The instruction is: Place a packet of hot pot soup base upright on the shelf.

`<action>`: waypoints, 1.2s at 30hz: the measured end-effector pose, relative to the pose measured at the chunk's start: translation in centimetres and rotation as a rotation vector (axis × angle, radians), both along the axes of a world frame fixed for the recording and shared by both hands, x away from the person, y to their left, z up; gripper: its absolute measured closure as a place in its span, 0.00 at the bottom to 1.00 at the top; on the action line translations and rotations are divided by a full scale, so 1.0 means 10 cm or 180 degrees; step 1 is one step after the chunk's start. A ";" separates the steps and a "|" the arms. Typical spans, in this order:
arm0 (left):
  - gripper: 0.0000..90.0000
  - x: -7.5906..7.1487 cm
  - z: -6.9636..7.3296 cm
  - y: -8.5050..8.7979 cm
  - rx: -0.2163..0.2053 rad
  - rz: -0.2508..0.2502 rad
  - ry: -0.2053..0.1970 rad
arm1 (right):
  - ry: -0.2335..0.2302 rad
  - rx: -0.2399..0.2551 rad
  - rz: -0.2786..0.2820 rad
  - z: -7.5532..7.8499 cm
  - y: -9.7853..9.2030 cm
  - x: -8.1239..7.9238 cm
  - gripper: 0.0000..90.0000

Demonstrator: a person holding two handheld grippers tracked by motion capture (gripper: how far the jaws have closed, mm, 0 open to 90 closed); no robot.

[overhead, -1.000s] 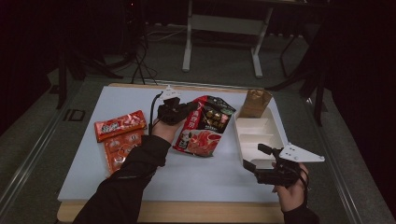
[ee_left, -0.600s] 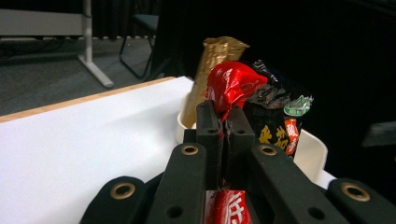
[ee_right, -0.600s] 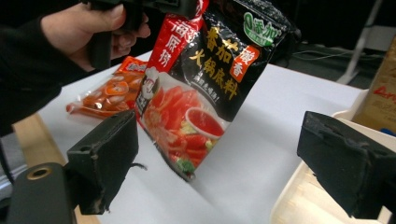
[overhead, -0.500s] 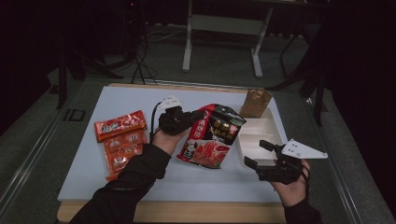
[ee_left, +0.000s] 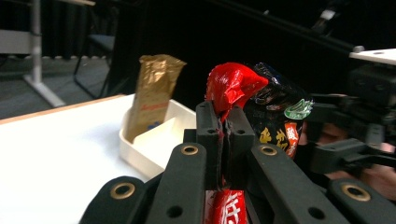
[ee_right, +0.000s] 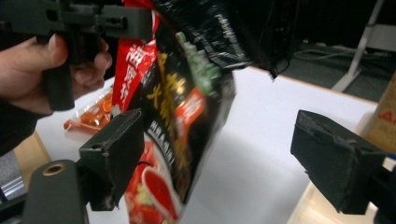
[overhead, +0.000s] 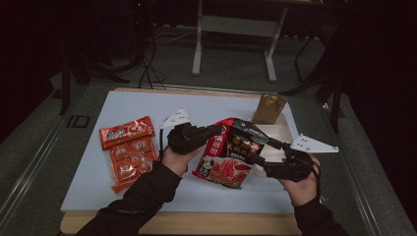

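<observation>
Red-and-black snack bag (overhead: 232,156) hangs tilted, top edge pinched by the left gripper (overhead: 216,131); the right gripper (overhead: 261,152) gapes wide around its side.

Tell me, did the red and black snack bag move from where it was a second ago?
Yes. The red and black snack bag, pinched by the left hand-held gripper, has been lifted off the table and carried right, toward the white tray.

This looks like a recording studio or a lab. The room is dark, with black curtains around. A white counter (overhead: 123,105) stands lit in the middle, cables (overhead: 147,73) lie on the grey floor (overhead: 29,147), and a metal stand (overhead: 233,29) is behind.
</observation>
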State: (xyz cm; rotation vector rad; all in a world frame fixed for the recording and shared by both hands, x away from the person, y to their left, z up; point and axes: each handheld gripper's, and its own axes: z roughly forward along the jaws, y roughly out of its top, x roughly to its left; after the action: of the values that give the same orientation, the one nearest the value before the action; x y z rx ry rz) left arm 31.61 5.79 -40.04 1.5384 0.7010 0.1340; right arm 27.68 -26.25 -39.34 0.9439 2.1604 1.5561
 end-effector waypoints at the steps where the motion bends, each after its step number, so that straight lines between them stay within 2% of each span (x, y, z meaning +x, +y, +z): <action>1: 0.97 -0.02 -0.01 0.01 -0.0037 0.0005 -0.0008 | -0.0007 0.0008 0.0016 0.01 0.01 0.00 0.21; 5: 0.97 -0.06 0.00 0.05 -0.0155 -0.0020 -0.0040 | 0.0007 0.0059 0.0070 0.03 0.04 0.01 0.30; 8: 0.97 -0.09 0.01 0.05 -0.0195 -0.0022 -0.0066 | 0.0019 0.0098 0.0211 0.04 0.07 -0.02 0.53; 10: 0.97 -0.11 0.00 0.04 -0.0171 -0.0019 -0.0076 | -0.0010 0.0096 0.0311 0.06 0.10 -0.04 0.66; 12: 0.97 -0.11 -0.02 0.03 -0.0161 -0.0040 -0.0082 | -0.0038 0.0174 0.0318 0.08 0.10 -0.05 0.68; 14: 0.97 -0.11 -0.04 0.03 -0.0189 -0.0064 -0.0046 | 0.0001 0.0243 0.0331 0.11 0.09 -0.03 0.73; 16: 0.97 -0.10 -0.07 0.03 -0.0206 -0.0072 -0.0015 | 0.0047 0.0231 0.0341 0.11 0.08 0.00 0.79; 18: 0.97 -0.09 -0.10 0.04 -0.0204 -0.0088 -0.0024 | 0.0115 0.0230 0.0405 0.12 0.07 0.03 0.81; 21: 0.97 -0.07 -0.15 0.06 -0.0297 -0.0141 0.0006 | 0.0143 0.0272 0.0435 0.14 0.07 0.04 0.82; 25: 0.96 -0.08 -0.18 0.06 -0.0240 -0.0158 -0.0005 | 0.0135 0.0216 0.0390 0.17 0.08 0.04 0.83; 27: 0.95 -0.08 -0.18 0.07 -0.0206 -0.0170 -0.0051 | 0.0134 0.0211 0.0371 0.18 0.08 0.03 0.84; 36: 0.86 -0.09 -0.12 0.12 -0.0184 -0.0277 -0.0077 | -0.0013 0.0107 0.0348 0.33 0.10 0.01 0.86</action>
State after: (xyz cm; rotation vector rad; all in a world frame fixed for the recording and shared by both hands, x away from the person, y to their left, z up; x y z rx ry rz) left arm 30.71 6.99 -41.24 1.5068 0.6130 0.0665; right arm 27.75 -25.23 -35.99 0.8447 2.2236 1.6477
